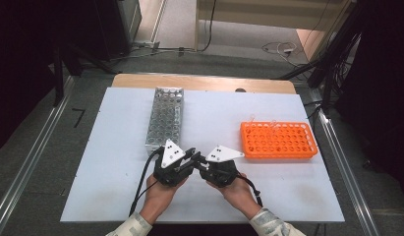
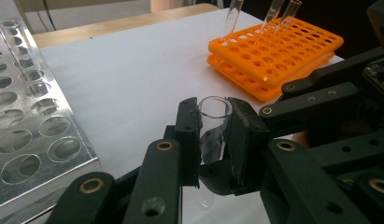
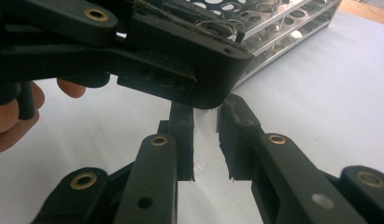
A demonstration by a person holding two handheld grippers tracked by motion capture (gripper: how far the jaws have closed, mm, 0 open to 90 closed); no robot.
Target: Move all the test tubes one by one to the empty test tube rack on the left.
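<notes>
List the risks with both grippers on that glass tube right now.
1. The left gripper and right gripper both clamp one thin clear test tube; pulling or twisting against each other could crack it.
2. The tube is smooth glass, so it may slip and drop to the table during the handover.
3. Swinging toward the orange rack could knock its standing tubes.

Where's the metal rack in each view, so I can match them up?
High view: metal rack left of centre, running away from the person.
Left gripper view: along the left edge, holes facing up.
Right gripper view: top right corner.
Shared landmark: the white board it stands on.
</notes>
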